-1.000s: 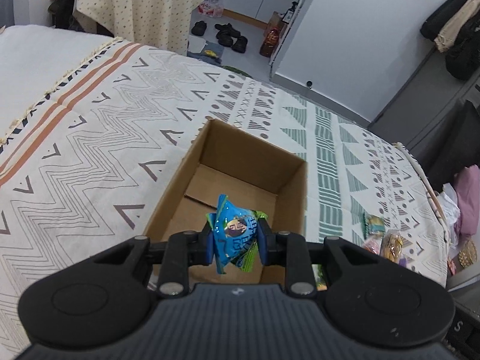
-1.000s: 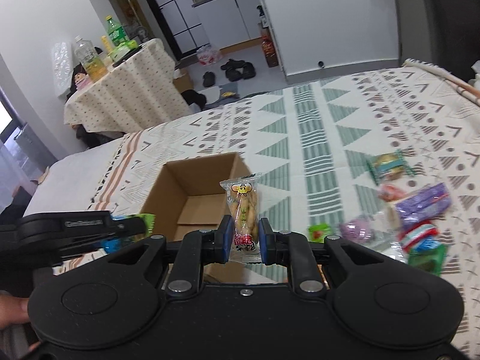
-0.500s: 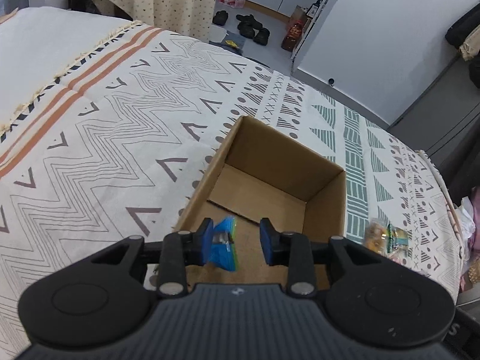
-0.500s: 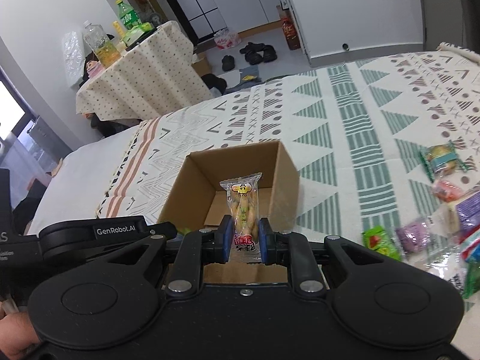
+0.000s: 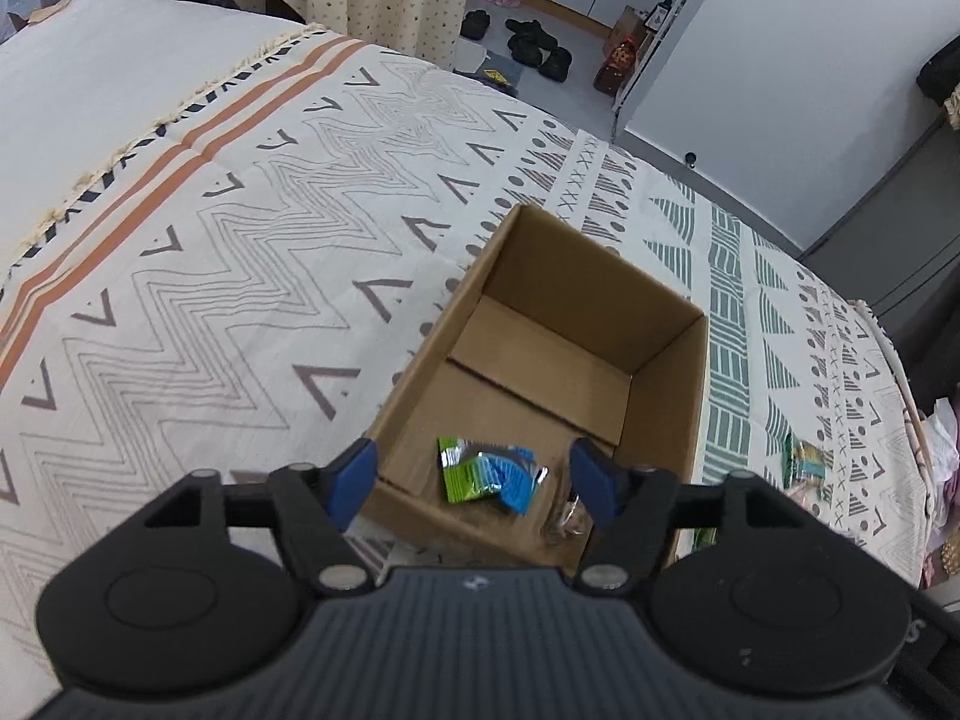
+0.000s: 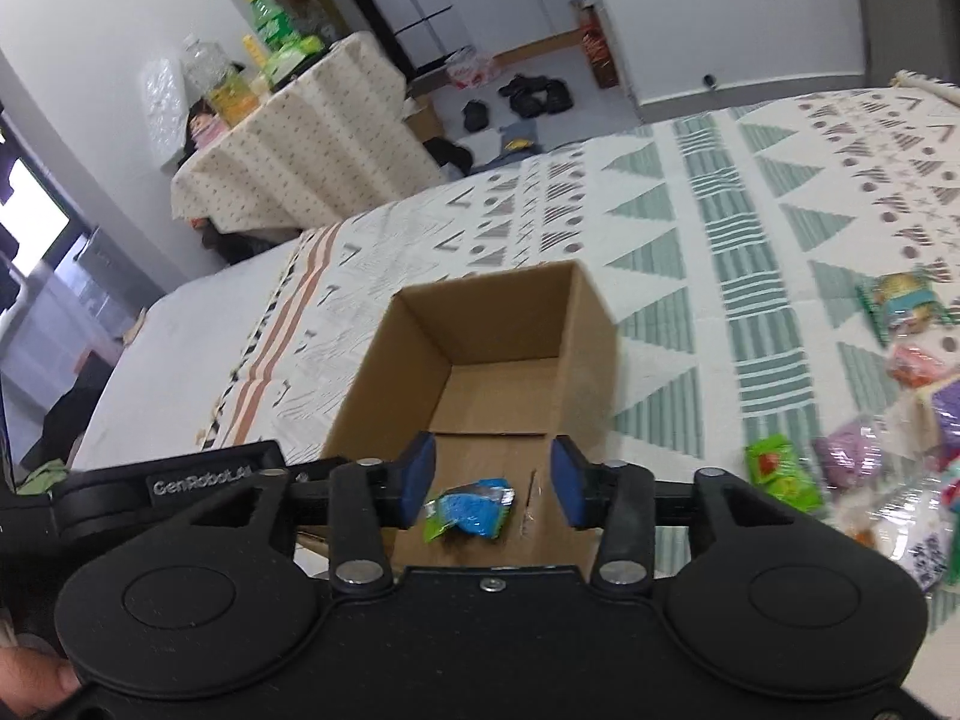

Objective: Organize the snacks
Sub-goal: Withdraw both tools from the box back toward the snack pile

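An open cardboard box [image 5: 666, 396] stands on the patterned bedspread; it also shows in the right wrist view [image 6: 588, 336]. A blue and green snack packet [image 5: 489, 474] lies on the box floor, also seen in the right wrist view [image 6: 471, 507]. A clear-wrapped snack [image 5: 564, 519] lies blurred in the box's near right corner, partly behind a finger. My left gripper [image 5: 477, 483] is open and empty above the box's near edge. My right gripper [image 6: 489, 480] is open and empty above the box. The left gripper's body [image 6: 204, 483] shows at the right wrist view's left.
Several loose snack packets [image 6: 900, 396] lie on the bedspread right of the box, including a green one [image 6: 780, 471]. A few more show in the left wrist view [image 5: 804, 462]. A cloth-covered table with bottles [image 6: 288, 120] stands beyond the bed. The bed edge runs along the far side.
Both grippers opened. The blue and green packet dropped from the left gripper into the box, and the clear-wrapped snack left the right gripper and lies in the box.
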Action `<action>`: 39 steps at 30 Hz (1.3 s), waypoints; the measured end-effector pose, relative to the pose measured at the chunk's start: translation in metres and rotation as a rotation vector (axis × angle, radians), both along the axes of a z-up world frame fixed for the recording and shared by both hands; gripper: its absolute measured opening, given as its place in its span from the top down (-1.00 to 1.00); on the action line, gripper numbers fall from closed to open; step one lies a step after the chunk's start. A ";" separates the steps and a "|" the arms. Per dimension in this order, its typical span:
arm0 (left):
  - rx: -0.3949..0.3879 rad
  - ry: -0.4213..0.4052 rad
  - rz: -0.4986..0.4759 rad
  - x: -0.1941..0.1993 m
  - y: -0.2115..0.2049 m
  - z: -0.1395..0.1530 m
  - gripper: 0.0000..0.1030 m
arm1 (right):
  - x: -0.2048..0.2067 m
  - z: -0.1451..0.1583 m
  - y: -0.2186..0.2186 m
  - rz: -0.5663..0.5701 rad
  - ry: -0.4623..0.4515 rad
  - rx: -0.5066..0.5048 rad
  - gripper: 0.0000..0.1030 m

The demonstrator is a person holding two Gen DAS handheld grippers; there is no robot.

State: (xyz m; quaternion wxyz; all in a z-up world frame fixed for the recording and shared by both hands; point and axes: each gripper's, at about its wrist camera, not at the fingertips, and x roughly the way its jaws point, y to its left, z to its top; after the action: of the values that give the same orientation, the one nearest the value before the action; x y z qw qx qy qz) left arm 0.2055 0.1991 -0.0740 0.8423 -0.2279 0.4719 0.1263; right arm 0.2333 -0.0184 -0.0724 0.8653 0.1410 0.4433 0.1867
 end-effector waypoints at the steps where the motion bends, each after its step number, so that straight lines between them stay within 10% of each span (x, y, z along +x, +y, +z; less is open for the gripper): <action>1: 0.006 0.000 0.002 -0.003 -0.002 0.001 -0.42 | -0.003 0.001 -0.006 -0.006 -0.001 0.003 0.10; 15: 0.037 -0.060 -0.067 -0.038 -0.053 0.029 -0.91 | -0.050 0.018 -0.083 -0.092 -0.100 -0.036 -0.78; 39: 0.053 -0.096 -0.156 -0.072 -0.138 0.051 -0.92 | -0.096 0.025 -0.187 -0.172 -0.123 -0.004 -0.84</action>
State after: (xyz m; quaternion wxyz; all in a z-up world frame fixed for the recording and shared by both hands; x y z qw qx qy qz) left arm 0.1330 0.0610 -0.0231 0.8769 -0.1741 0.4438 0.0616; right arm 0.1378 -0.2057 -0.0471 0.9041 0.1650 0.3759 0.1190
